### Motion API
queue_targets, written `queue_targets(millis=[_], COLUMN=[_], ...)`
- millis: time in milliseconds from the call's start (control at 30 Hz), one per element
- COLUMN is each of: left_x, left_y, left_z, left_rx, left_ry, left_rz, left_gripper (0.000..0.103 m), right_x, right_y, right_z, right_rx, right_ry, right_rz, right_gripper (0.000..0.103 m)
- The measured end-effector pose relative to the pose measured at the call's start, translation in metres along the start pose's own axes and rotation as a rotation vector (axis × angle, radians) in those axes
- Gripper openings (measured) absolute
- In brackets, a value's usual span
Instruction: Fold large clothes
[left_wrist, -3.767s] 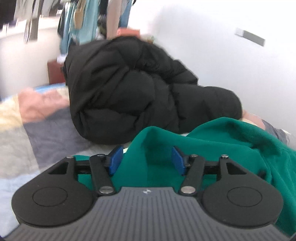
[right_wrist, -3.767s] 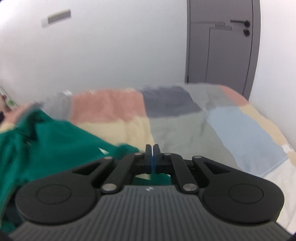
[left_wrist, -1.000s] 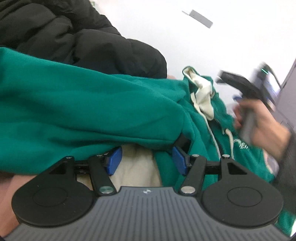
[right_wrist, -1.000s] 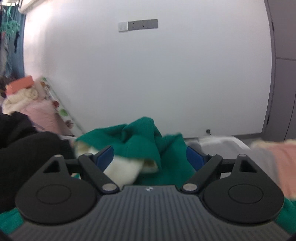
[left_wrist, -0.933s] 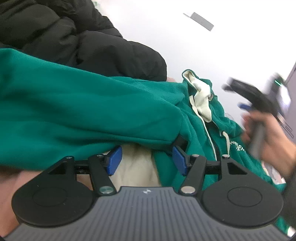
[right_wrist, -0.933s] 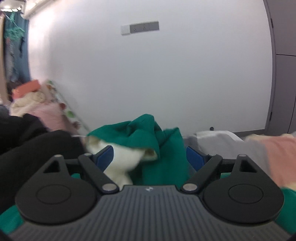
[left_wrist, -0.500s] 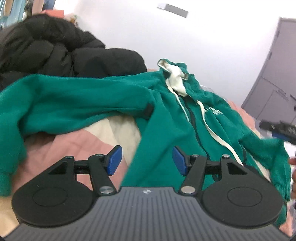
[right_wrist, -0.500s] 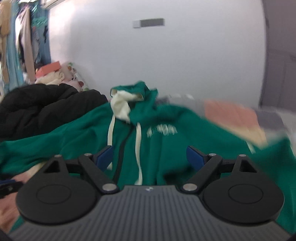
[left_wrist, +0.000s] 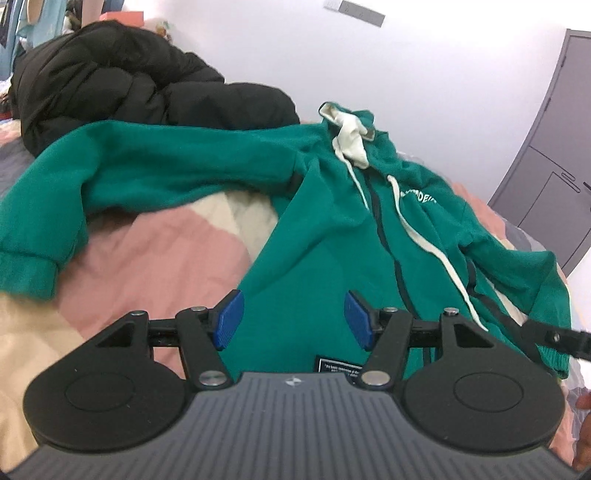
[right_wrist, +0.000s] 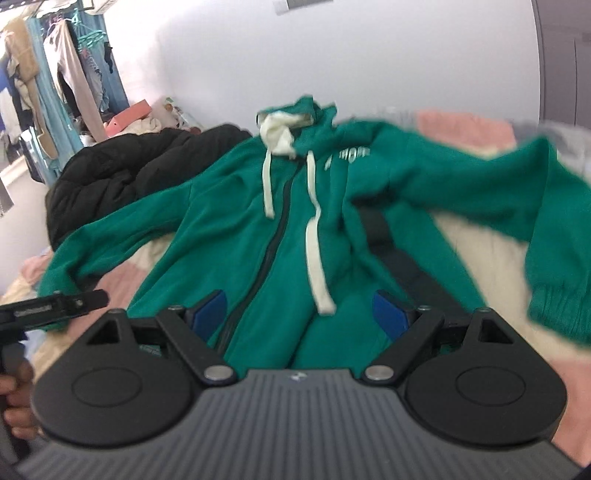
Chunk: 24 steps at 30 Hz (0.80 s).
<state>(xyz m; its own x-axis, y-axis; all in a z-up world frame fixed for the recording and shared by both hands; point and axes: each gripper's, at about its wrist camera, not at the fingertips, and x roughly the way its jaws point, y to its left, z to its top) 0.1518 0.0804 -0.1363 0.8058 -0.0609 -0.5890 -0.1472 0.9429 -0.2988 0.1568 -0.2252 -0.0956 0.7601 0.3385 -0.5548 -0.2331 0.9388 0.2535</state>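
White-walled bedroom w/ grey door (left_wrist: 546, 155) at right, clothes rack (right_wrist: 55, 92) far left. Work surface = patchwork quilt bed (left_wrist: 147, 258), pink/cream/grey blocks.

Green zip-up fleece hoodie (left_wrist: 332, 236) lies face up, spread across the bed, hood (right_wrist: 295, 110) toward the wall, hem toward the camera. Zip looks closed, not sure. Sleeve on its left side (left_wrist: 147, 162) stretched out sideways, cuff bent back on itself; other sleeve (right_wrist: 498, 184) also out, blurred in right view. Black puffer jacket (left_wrist: 129, 77) heaped behind, touching or just beside the outstretched sleeve. Cream drawstrings (right_wrist: 314, 240) trail loose down the chest.

Left gripper (left_wrist: 291, 325): jaws partly apart, nothing between pads, hovering over hem area near a small dark label (left_wrist: 338, 367). Right gripper (right_wrist: 301, 314): jaws wide, empty, over lower front near the zip. Each view catches the other tool at its edge.

Judgement: garment is laid out, fold not yet started; sleeves likely first.

Risks:
- Sleeve by the puffer: pinch could catch black fabric too and drag the heap.
- Thick fleece: shallow pinch likely slips mid-fold, and the sleeve flops back.
- Bent cuff, if not flattened, gives a lumpy fold.
- Loose drawstrings could snag in jaws or stick out of the bundle.
- Soft quilt may bunch under a low pinch and get grabbed w/ the hoodie.
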Motion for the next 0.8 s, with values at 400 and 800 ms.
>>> queue_targets(millis=[400, 800], left_x=[0.031, 0.051], left_y=[0.029, 0.031], left_z=[0.005, 0.000], left_rx=[-0.125, -0.131], left_ry=[0.075, 0.117], left_rz=[0.044, 0.051], left_gripper=[0.066, 0.066], right_x=[0.016, 0.024], right_y=[-0.015, -0.026], right_z=[-0.010, -0.004], right_rx=[0.120, 0.083], right_ry=[0.081, 0.018], right_rz=[0.023, -0.123], right_gripper=[0.087, 0.086])
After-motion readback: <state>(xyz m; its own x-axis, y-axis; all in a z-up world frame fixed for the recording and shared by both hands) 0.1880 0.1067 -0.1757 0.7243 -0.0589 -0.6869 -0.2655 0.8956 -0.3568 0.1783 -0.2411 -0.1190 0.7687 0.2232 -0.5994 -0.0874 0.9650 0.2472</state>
